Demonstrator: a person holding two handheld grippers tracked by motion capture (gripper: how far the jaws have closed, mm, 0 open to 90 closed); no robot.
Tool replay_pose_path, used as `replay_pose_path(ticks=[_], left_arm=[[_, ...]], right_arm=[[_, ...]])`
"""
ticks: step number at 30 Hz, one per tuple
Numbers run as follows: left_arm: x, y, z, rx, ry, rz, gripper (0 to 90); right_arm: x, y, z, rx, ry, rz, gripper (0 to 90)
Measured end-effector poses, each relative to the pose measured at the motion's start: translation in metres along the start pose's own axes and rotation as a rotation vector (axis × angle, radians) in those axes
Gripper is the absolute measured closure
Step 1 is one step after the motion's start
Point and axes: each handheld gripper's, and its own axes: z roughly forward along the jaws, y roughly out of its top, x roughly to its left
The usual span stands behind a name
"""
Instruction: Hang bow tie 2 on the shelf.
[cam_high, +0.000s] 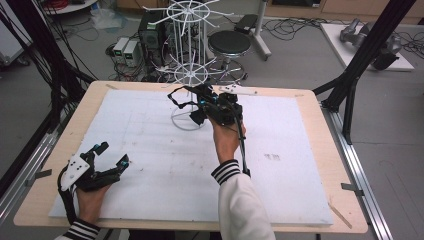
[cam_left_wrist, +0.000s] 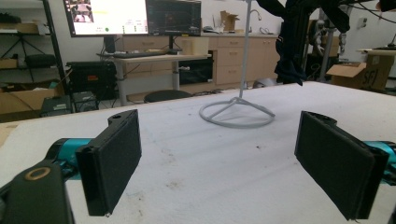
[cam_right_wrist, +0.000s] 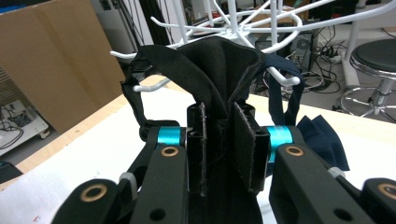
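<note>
A: Start big. What carries everything?

B: The tabletop (cam_high: 310, 107), wood-edged, with a white sheet (cam_high: 150, 160) over most of it. At about twelve o'clock on the sheet stands a white wire rack (cam_high: 190, 55), its ring base resting on the sheet and its hooked arms spreading out above.

A: And the hands?

B: The right hand holds the right tongs (cam_high: 200, 106) up near the rack, just to the one o'clock side of the ring base. They are clenched on a black cloth (cam_right_wrist: 219, 70); in the right gripper view the fabric is pinched between the two pads and rises to the rack's hooks (cam_right_wrist: 280, 74), where a strap loops over one.

A: The other side?

B: The left tongs (cam_high: 111, 155) sit low at about eight o'clock on the sheet, well apart from the rack, released, pads wide with nothing between them.
</note>
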Motion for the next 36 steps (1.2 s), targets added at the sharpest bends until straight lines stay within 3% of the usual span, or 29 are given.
replay_pose_path(ticks=[28,36], left_arm=[[0.000,0.000,0.000,-0.003,0.000,-0.001,15.1],[0.000,0.000,0.000,-0.001,0.000,0.002,15.0]], right_arm=[[-0.013,-0.007,0.014,0.059,-0.055,0.032,75.9],[-0.016,-0.010,0.017,0.130,-0.100,0.015,75.8]])
